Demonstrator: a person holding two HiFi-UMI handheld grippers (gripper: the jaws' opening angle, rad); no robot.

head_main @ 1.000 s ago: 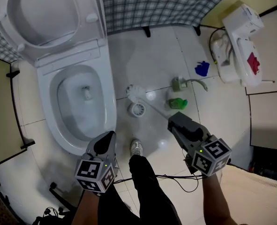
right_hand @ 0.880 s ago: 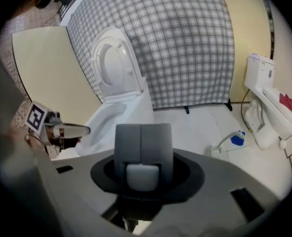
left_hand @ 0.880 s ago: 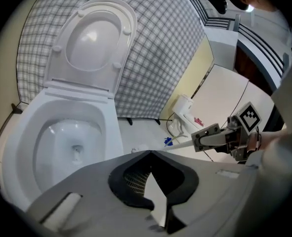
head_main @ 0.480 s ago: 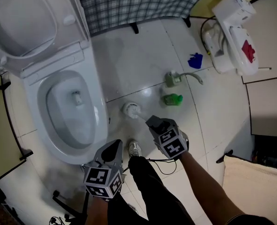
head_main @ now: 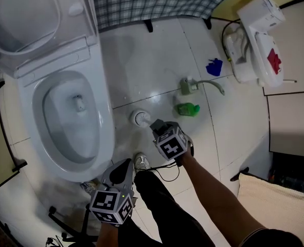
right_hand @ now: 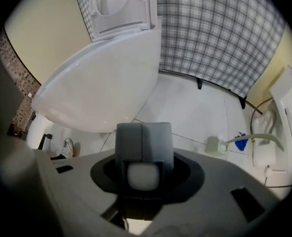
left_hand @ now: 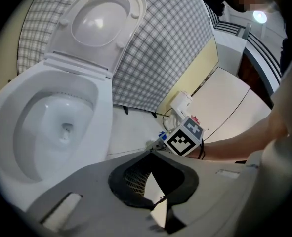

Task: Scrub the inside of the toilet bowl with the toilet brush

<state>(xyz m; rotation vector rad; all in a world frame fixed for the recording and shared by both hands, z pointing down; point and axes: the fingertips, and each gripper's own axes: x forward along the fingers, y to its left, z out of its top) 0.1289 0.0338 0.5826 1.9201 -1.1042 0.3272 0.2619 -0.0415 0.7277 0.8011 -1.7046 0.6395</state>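
The white toilet (head_main: 106,133) stands at the left with its lid up and the bowl (left_hand: 57,127) open. Just right of it on the floor sits a round white brush holder (head_main: 140,118), and the brush's lower end stands in it. My right gripper (head_main: 154,126) points steeply down right above the holder. It is shut on the brush's white handle (right_hand: 143,176), whose end shows between the grey fingers (right_hand: 129,137). My left gripper (head_main: 122,164) hangs low beside the bowl's front. Its dark fingertips (left_hand: 136,174) meet with nothing between them.
On the tiles to the right lie a green bottle (head_main: 189,109), a pale spray bottle (head_main: 190,85) and a blue cloth (head_main: 214,66). A white appliance (head_main: 257,40) leans at the far right. A checked curtain (head_main: 157,1) hangs behind. The person's shoe (head_main: 141,162) is near the holder.
The right gripper has come down with the brush, whose head went from beside the holder into it. The left gripper has sunk a little toward the bowl's front.
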